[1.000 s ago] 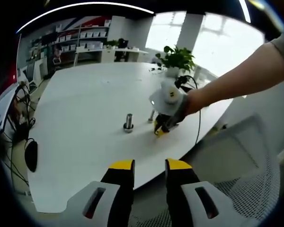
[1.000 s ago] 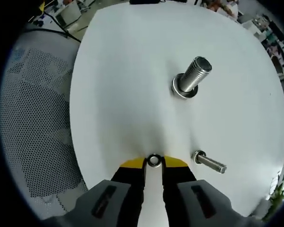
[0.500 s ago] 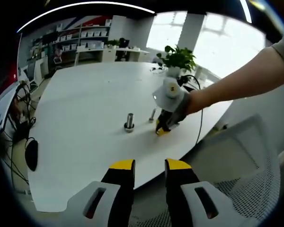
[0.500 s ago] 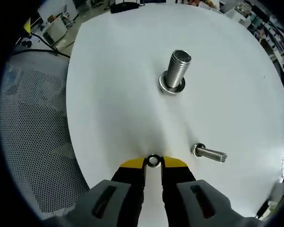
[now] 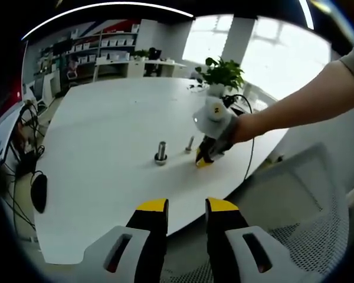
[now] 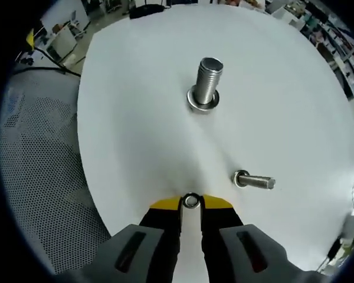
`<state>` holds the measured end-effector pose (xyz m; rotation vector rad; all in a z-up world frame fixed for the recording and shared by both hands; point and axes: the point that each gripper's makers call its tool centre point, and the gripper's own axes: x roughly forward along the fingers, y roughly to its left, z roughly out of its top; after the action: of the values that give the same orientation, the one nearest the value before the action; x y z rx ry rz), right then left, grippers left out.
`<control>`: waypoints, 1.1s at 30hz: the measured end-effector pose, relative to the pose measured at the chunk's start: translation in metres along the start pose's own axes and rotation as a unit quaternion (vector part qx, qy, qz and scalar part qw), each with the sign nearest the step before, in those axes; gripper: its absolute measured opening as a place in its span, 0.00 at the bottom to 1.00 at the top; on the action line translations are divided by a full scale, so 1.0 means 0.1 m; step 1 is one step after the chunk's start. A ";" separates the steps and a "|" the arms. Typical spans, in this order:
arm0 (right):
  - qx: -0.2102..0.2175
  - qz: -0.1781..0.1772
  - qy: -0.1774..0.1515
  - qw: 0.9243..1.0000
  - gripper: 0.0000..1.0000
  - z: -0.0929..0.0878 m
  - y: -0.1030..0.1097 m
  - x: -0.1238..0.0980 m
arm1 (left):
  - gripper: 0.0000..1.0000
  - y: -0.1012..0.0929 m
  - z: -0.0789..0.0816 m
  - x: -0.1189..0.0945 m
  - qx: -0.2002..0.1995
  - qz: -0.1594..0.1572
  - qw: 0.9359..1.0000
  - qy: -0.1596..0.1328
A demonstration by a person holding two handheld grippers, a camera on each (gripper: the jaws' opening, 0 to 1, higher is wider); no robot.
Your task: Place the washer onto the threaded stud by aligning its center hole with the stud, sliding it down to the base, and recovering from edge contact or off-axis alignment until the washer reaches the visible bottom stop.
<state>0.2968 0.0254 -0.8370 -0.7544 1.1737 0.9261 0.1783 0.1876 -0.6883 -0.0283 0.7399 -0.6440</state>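
Observation:
A small metal washer (image 6: 191, 201) sits pinched between the yellow tips of my right gripper (image 6: 191, 202), low over the near edge of the white table (image 6: 141, 118). Ahead of it the large threaded stud (image 6: 205, 84) stands upright on its flanged base. A smaller bolt (image 6: 253, 180) lies on its side to the right. In the left gripper view the stud (image 5: 160, 152) stands mid-table, the small bolt (image 5: 190, 144) stands beside it, and the right gripper (image 5: 202, 160) hangs just right of them. My left gripper (image 5: 186, 206) is open, held off the table's near edge.
A mesh chair (image 6: 35, 177) sits left of the table in the right gripper view. The person's forearm (image 5: 295, 106) reaches in from the right. A potted plant (image 5: 221, 73) and a cable stand at the table's far side; a dark mouse (image 5: 39, 193) lies at the left edge.
The right gripper view has swung, so the stud now appears more upright and nearer centre. In the left gripper view the right gripper has edged slightly right. The left gripper has not moved.

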 end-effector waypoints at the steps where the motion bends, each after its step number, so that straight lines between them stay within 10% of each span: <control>1: 0.008 0.000 -0.005 1.000 0.13 0.01 -0.03 -0.03 | 0.23 0.00 0.00 0.00 0.000 -0.001 1.000 0.000; 33: 0.058 -0.044 -0.071 0.995 0.13 0.25 -0.45 -0.60 | 0.24 0.02 -0.01 -0.02 -0.008 0.005 1.000 -0.001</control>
<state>0.3409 0.0160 -0.7722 -0.6311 1.0521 0.8179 0.1783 0.1905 -0.6883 -0.0394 0.7423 -0.6282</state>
